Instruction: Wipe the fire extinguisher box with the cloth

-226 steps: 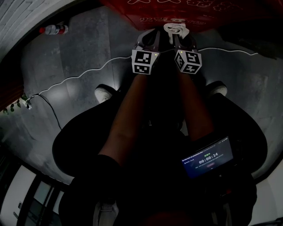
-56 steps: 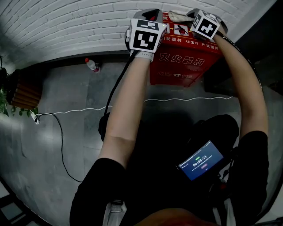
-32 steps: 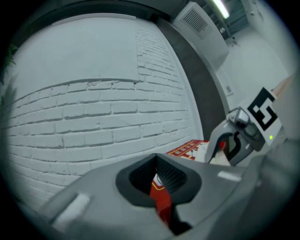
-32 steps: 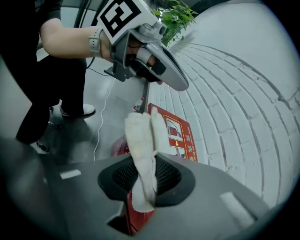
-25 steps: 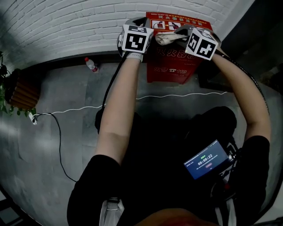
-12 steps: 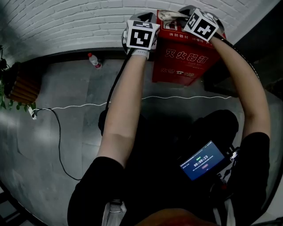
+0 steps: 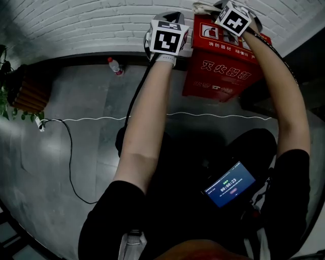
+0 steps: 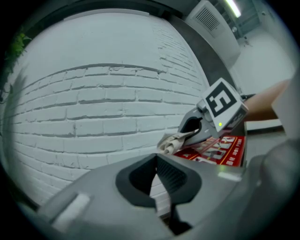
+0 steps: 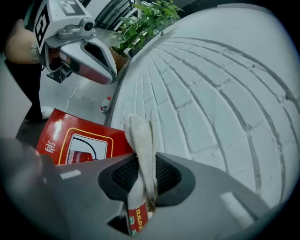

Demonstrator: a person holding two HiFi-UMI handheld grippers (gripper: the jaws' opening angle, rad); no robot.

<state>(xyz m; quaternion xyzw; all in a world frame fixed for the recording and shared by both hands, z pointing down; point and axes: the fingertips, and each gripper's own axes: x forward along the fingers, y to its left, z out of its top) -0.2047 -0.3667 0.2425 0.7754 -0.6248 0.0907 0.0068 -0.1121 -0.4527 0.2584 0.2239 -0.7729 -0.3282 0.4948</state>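
At the top rear edge of the fire extinguisher box (image 7: 223,66), our right gripper (image 9: 143,173) pinches the cloth (image 9: 139,136); our left gripper (image 8: 157,178) is closed and empty. We judge the top is mid-wipe and the sides remain.

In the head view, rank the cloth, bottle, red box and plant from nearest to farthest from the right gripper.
1. Cloth, held by the right gripper.
2. Red box, directly under it.
3. Bottle, leftward on the floor by the wall.
4. Plant, far left edge.
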